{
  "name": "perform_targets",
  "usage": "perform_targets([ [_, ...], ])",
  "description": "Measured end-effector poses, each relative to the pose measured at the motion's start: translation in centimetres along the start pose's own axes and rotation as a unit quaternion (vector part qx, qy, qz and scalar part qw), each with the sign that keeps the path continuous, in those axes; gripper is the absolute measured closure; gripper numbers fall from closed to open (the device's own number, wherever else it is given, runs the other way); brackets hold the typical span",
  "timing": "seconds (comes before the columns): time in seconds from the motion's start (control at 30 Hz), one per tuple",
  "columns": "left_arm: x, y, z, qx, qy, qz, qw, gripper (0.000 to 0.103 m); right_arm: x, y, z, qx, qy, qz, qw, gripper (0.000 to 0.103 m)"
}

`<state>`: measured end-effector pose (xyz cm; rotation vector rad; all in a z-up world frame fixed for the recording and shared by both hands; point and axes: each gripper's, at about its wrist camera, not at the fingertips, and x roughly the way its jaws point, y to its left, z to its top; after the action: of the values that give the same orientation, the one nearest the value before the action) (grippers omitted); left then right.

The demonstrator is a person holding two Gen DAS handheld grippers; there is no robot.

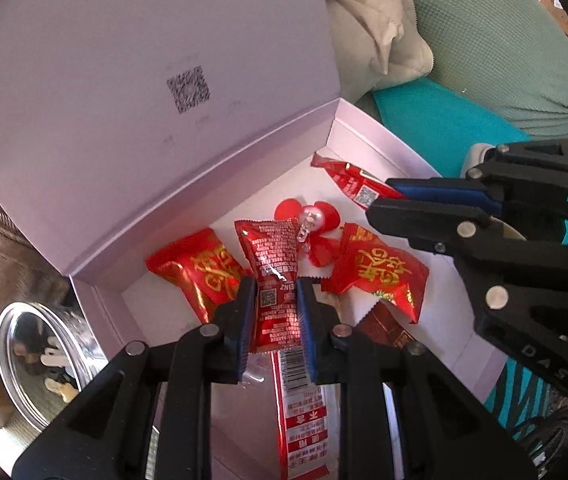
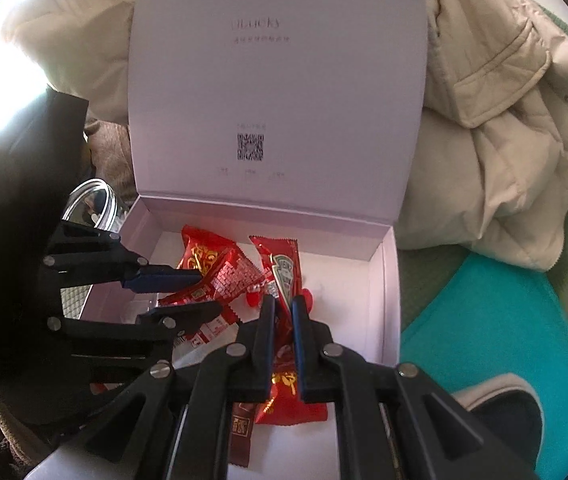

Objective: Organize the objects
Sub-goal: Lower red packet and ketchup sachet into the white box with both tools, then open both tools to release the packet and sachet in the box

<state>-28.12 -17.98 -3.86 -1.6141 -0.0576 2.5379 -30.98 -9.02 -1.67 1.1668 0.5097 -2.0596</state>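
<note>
An open pale pink box (image 1: 448, 304) (image 2: 389, 292) has its lid (image 2: 276, 80) standing upright. My left gripper (image 1: 276, 282) (image 2: 210, 294) is shut on a red sachet with white print (image 1: 272, 248) (image 2: 224, 280) over the box's left part. My right gripper (image 2: 284, 300) (image 1: 380, 196) is shut on the end of a red ketchup sachet (image 2: 282, 268) (image 1: 344, 178) over the box's right part. On the box floor lie red candy packets with gold characters (image 1: 200, 268) (image 1: 380, 276) (image 2: 284, 396) and a red flower clip with a pearl (image 1: 320, 216).
A clear round jar (image 1: 40, 360) (image 2: 92, 200) stands just left of the box. A beige padded jacket (image 2: 492, 140) is piled behind and to the right. Green upholstery (image 1: 496, 40) and a teal cloth (image 2: 484, 340) lie on the right. A dark shoe (image 2: 504, 408) shows at bottom right.
</note>
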Motion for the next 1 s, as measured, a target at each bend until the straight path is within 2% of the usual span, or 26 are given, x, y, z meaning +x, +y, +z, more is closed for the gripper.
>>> perform_targets([
  [0.1, 0.1, 0.0, -0.2, -0.002, 0.005, -0.003, 1.0000, 0.083, 0.4, 0.1, -0.3, 0.002, 0.009, 0.001, 1.000, 0.095],
  [0.23, 0.7, 0.2, -0.7, -0.013, 0.031, -0.028, 0.9990, 0.083, 0.9, 0.0, -0.7, 0.007, 0.022, 0.002, 1.000, 0.095],
  [0.4, 1.2, 0.0, -1.3, -0.012, 0.046, -0.033, 0.9983, 0.083, 1.6, 0.1, -1.2, 0.011, 0.038, 0.009, 0.999, 0.095],
  [0.8, 1.6, -0.4, -1.3, -0.003, 0.068, -0.023, 0.9974, 0.082, 2.9, 0.6, -1.8, 0.006, 0.067, 0.021, 0.997, 0.092],
  [1.0, 1.6, -0.3, -1.2, -0.008, 0.074, -0.018, 0.9971, 0.078, 3.0, 0.5, -1.9, 0.011, 0.069, 0.019, 0.997, 0.092],
])
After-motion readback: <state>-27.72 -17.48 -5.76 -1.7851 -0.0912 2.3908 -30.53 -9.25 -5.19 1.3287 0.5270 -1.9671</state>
